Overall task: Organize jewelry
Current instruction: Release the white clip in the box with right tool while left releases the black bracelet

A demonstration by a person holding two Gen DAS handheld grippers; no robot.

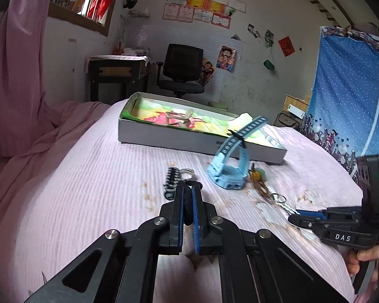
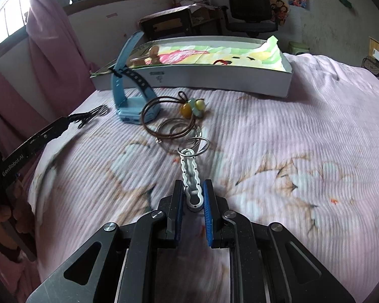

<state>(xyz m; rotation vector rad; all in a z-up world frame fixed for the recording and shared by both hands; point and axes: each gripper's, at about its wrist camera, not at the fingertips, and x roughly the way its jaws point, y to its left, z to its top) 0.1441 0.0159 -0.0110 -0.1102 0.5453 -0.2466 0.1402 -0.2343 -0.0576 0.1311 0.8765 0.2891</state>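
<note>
A black braided cord keychain [image 1: 179,181] is clamped in the left tongs [image 1: 187,194]; a wavy silver metal key fob [image 2: 191,176] is pinched by the right tongs [image 2: 192,194]. At twelve o'clock the shallow white cardboard box [image 2: 214,80] waits; either piece could be shaken loose, both being gripped only by an end.

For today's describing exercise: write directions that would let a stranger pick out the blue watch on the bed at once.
Start at the long white box lying across the pink bedspread. Just in front of its left end, as the right wrist view shows it, stands the light blue watch, resting on its square case with one strap rising in front of the box. Its neighbours, the brown cord with beads and the key rings, lie flat.
</note>
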